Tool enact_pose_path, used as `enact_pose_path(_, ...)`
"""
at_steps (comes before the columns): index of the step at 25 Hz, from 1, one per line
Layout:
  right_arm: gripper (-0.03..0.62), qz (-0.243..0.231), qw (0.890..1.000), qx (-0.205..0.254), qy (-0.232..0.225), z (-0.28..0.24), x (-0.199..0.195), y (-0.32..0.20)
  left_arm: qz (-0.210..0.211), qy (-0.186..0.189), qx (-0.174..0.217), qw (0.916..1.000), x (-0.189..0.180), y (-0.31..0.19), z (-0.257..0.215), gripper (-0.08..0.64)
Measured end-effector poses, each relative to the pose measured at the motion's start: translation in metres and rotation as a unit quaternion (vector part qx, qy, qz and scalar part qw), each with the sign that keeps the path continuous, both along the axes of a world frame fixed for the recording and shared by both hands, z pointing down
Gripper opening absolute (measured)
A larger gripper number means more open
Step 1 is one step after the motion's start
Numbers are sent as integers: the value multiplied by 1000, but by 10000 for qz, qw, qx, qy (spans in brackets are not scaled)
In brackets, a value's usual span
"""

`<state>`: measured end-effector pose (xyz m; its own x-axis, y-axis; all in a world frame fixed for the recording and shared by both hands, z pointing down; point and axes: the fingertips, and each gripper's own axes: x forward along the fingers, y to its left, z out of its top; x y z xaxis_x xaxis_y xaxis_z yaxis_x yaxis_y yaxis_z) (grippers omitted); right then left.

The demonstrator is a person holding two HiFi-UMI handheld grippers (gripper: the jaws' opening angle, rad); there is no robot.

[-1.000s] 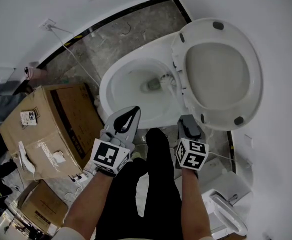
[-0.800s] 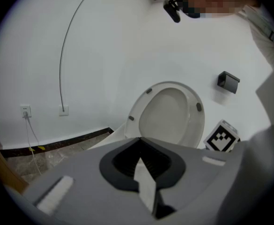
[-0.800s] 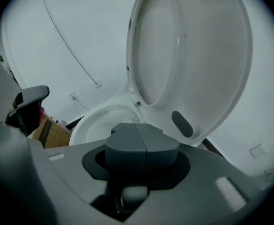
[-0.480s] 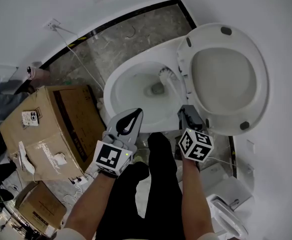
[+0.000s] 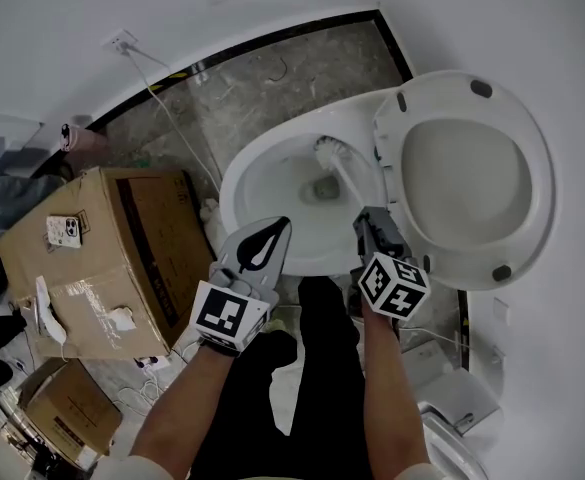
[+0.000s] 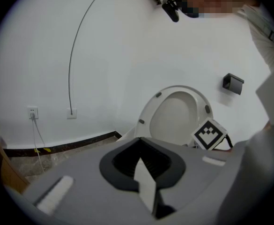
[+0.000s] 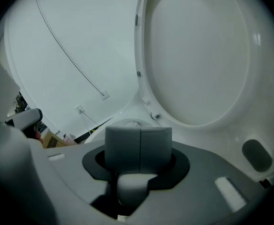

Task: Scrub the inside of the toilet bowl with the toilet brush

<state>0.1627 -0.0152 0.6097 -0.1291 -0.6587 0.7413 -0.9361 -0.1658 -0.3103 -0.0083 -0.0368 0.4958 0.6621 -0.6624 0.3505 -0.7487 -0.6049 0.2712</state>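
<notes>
In the room: white walls (image 5: 62,8), black skirting, grey stone floor (image 5: 262,88); a socket (image 5: 122,41) on the wall with a cable (image 5: 177,128) running down across the floor.
Left of toilet: cardboard box (image 5: 82,258) on the floor, small box (image 5: 72,408) nearer the person.
Toilet: white, bowl (image 5: 234,193) open, lid (image 5: 462,178) raised, seen at the right in the head view.
Brush (image 5: 347,180): bristle head is inside the bowl at its far side, close to the lid hinge; white handle slants back to the right claw.
Right claw (image 5: 367,218): closed on the handle's near end, pads together above it in the right gripper view; sits over the bowl's near-right rim, just beside the lid.
Left claw (image 5: 277,230): closed, pads meeting, nothing in it; over the bowl's near rim, left of the right claw, apart from the brush.
Person: bare forearms, dark trousers below both claws.
</notes>
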Motion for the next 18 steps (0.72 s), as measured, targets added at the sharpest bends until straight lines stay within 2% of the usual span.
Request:
enact_pose_path(10, 166, -516, 9987, 12, -1, 0, -22, -10, -206, 68, -46, 9998, -17, 1, -4, 6)
enact_pose_path(13, 166, -798, 9967, 26, 156, -13, -18, -9, -244, 122, -108, 9996, -20, 6, -11, 6)
enact_pose_path(18, 166, -1166, 9919, -328, 389, -28, -11, 20, -305, 172, -221, 9991, -24, 16, -15, 6)
